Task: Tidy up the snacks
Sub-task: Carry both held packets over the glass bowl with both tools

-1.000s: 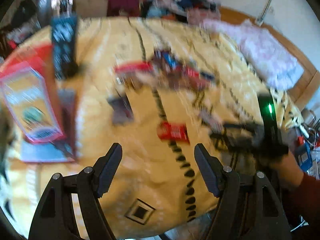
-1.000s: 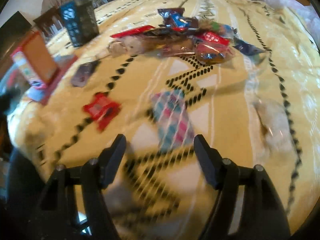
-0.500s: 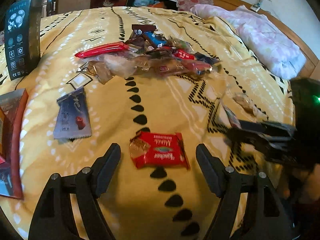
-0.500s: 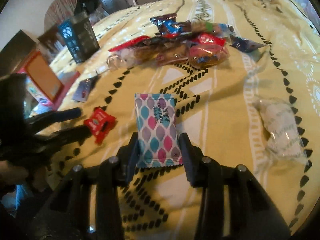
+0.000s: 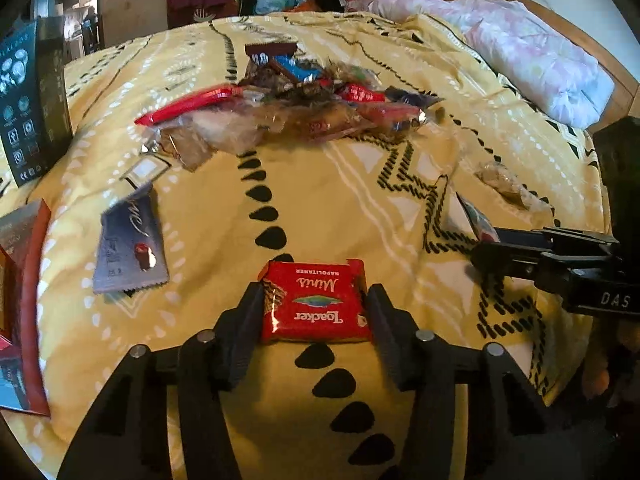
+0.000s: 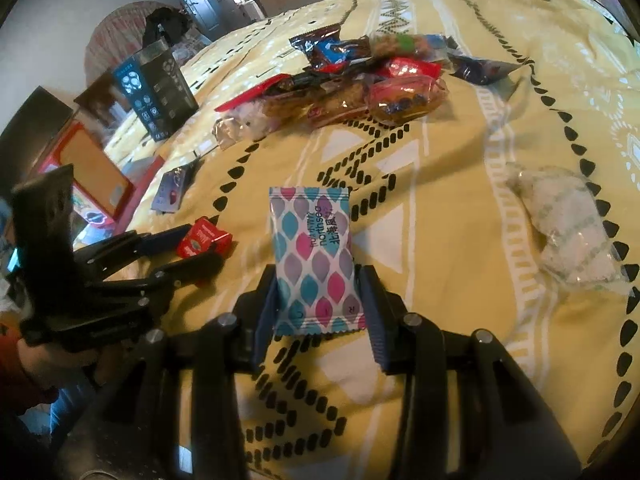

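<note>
Left wrist view: left gripper (image 5: pixel 314 304) clamps red wafer pack (image 5: pixel 316 303); right gripper (image 6: pixel 318 280) clamps patterned sachet (image 6: pixel 314 258).
Both on bedspread (image 5: pixel 360 208), near side of snack pile (image 5: pixel 288 108); pack left of sachet.

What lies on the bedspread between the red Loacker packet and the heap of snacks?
Only bare yellow bedspread separates the Loacker packet from the heap, in the left wrist view.
</note>
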Tool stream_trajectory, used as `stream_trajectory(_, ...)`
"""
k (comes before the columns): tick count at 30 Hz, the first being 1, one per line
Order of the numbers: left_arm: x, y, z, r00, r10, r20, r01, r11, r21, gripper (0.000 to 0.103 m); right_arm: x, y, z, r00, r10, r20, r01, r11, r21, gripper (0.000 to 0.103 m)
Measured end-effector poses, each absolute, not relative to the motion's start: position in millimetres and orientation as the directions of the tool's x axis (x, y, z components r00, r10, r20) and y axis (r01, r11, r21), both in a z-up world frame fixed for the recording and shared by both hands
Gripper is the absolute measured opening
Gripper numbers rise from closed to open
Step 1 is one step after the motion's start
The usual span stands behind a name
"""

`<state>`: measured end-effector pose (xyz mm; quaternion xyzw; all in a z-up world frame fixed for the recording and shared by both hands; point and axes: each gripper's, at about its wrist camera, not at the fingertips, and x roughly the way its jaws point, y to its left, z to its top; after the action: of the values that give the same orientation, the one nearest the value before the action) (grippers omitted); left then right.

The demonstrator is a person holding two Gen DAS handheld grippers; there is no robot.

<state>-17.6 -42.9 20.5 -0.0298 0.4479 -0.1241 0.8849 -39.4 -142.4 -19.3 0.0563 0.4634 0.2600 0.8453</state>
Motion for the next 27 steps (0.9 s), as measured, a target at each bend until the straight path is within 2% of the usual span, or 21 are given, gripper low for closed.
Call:
stream_trajectory(15,-30.1,-27.6,77.5,0.657,-0.232,-0.718,0.182,0.972,-0.148,0.052,-42.9,-142.2,18.9,0.503,0.478,-0.720,-0.391,0.869,0.304,0.041)
stream_trajectory(21,-41.3,-8.6,124.2,0.742,-0.210,-0.637,0.152,0.978,-0.145,0.052,-41.7,-136.7,47.8,0.540,0.482,-0.690,-0.417,0.865,0.278,0.041)
stream_trajectory(27,-52.3,30.0,189.2,0.843,-0.136,-0.521,0.076,0.988,-0.136,0.052,-33.5,-112.5,93.9,0.579,0.507,-0.639,-0.482,0.844,0.233,0.041)
